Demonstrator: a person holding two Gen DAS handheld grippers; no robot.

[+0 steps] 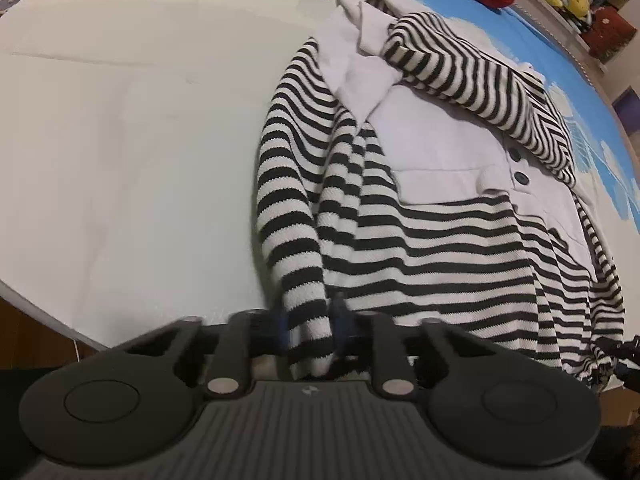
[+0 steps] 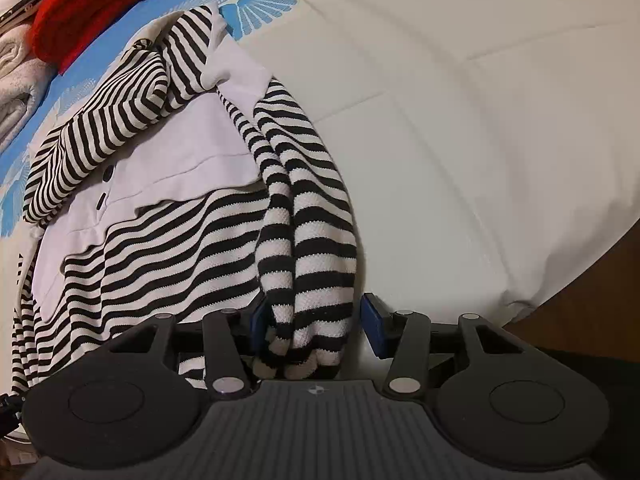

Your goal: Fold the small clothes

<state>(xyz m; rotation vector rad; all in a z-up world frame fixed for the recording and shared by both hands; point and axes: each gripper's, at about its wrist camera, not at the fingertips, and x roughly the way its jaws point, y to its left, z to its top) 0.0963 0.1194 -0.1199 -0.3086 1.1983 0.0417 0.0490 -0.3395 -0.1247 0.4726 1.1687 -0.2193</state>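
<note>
Two claws on the striped top [image 1: 420, 248]: left claw [image 1: 311, 330] clamped on a sleeve, right claw [image 2: 316, 330] apart around another.

I've got a bed [image 1: 120, 120] with a pale, blue-patterned cover, and lying on it are the striped sweater [image 1: 420, 240], something red [image 2: 80, 12] and folded white towels [image 2: 16, 72].
</note>
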